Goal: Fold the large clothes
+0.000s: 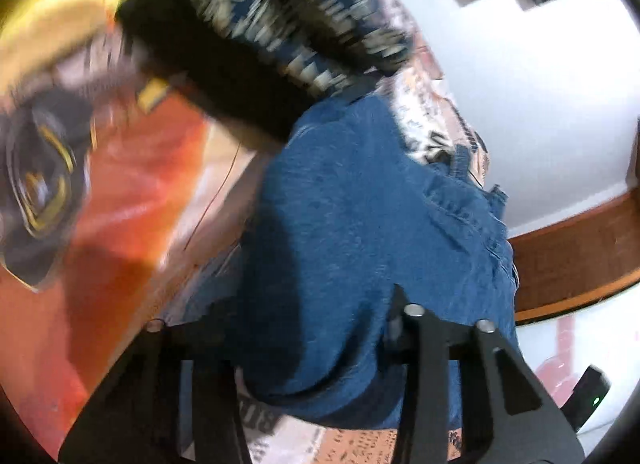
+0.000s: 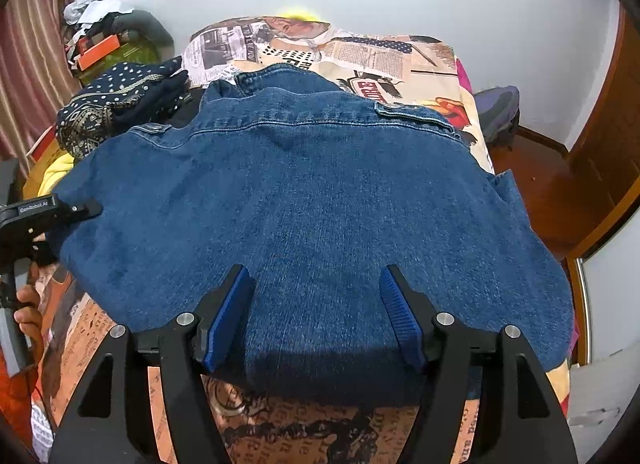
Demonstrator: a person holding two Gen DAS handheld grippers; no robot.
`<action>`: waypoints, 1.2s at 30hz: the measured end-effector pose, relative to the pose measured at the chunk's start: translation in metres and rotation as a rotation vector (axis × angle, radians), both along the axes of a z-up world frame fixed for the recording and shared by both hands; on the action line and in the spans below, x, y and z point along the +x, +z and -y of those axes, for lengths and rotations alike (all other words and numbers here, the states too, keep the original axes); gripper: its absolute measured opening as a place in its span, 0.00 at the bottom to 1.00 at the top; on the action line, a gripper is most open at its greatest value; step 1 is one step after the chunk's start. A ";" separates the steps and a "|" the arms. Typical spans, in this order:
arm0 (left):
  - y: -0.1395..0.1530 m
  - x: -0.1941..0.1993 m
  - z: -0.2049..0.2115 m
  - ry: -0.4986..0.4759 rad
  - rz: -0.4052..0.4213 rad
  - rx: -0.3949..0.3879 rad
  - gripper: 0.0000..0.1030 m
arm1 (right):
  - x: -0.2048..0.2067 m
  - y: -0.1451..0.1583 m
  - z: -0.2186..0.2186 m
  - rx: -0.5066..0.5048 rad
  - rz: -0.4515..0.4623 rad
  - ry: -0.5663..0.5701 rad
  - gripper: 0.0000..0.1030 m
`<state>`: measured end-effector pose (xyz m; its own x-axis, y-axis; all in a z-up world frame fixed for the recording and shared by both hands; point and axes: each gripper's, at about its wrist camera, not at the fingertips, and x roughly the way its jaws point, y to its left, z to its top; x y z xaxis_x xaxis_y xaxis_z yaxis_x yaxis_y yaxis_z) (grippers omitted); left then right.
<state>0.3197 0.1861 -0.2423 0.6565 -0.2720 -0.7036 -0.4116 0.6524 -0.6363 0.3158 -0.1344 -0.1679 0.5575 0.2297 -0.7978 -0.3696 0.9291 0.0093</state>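
A blue denim jacket (image 2: 312, 200) lies spread, back up, on a bed with a newspaper-print sheet (image 2: 360, 48). My right gripper (image 2: 316, 304) is open, its blue pads (image 2: 224, 320) hovering over the jacket's near hem, holding nothing. My left gripper (image 2: 86, 210) shows at the jacket's left edge in the right wrist view. In the blurred left wrist view, denim (image 1: 360, 224) fills the space between the left gripper's (image 1: 316, 344) black fingers (image 1: 416, 328), whose tips are buried in the cloth. Whether the jaws pinch it is hidden.
A dark dotted garment pile (image 2: 120, 104) lies at the bed's far left, beside yellow cloth (image 2: 52, 172). A curtain (image 2: 28, 64) hangs left. A grey bag (image 2: 496, 112) sits on the floor by the wooden door (image 2: 608, 136) on the right.
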 end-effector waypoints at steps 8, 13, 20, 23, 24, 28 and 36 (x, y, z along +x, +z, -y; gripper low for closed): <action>0.118 -0.008 0.036 -0.086 0.250 0.168 0.25 | -0.005 0.023 0.003 0.070 -0.040 0.023 0.62; 0.176 -0.013 0.036 -0.106 0.396 0.144 0.23 | -0.002 0.036 -0.018 0.129 -0.079 0.074 0.62; 0.206 -0.016 0.019 -0.033 0.450 0.210 0.22 | -0.003 0.015 -0.088 0.164 -0.160 0.196 0.62; 0.195 -0.014 0.008 -0.010 0.409 0.236 0.22 | -0.002 -0.015 -0.126 0.163 -0.237 0.244 0.62; 0.187 -0.015 0.004 -0.004 0.386 0.245 0.22 | -0.002 -0.025 -0.137 0.160 -0.264 0.252 0.62; 0.162 -0.011 -0.001 0.015 0.307 0.279 0.22 | -0.003 -0.062 -0.170 0.138 -0.333 0.289 0.62; 0.177 0.000 0.029 -0.034 0.331 0.316 0.22 | 0.003 -0.042 -0.133 0.253 -0.330 0.286 0.62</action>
